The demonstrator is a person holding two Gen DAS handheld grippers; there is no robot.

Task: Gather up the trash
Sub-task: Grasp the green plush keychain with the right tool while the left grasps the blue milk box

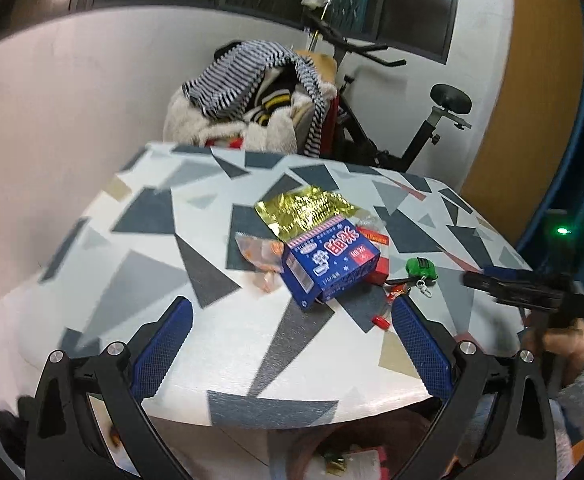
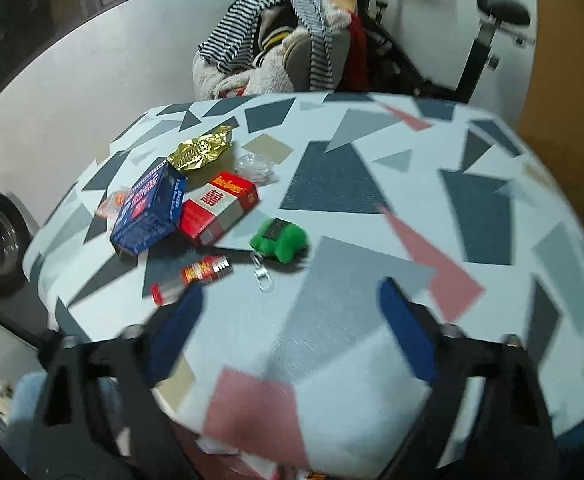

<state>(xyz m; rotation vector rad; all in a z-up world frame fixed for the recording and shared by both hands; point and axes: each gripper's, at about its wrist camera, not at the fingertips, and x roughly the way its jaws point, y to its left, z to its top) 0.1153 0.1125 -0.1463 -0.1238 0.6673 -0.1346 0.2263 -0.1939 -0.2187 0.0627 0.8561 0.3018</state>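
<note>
My left fingers stood wide apart with nothing between them, hanging over the near edge of the desk, and my right fingers were spread just as empty over the bare patterned cloth, right of the litter. The trash sat bunched together toward the middle of the desk: a blue carton lying tilted, a red packet touching its right side, a crumpled gold foil wrapper just beyond them, an orange-printed clear wrapper to the carton's left, and a scrap of clear plastic on the far side of the red packet. Nearer to me lay a small red-capped tube and a green plush keyring, which I judged was no rubbish and should be left alone. To do the pick well, I reckoned the carton was the best first target: it was stiff and offered flat sides, so I ought to bring the left fingers down astride its short width, keep the tips clear of the orange wrapper beneath its edge, and close only once both were level with its sides. The foil and films would crumple, so those wanted a low, pinching approach afterward.
</note>
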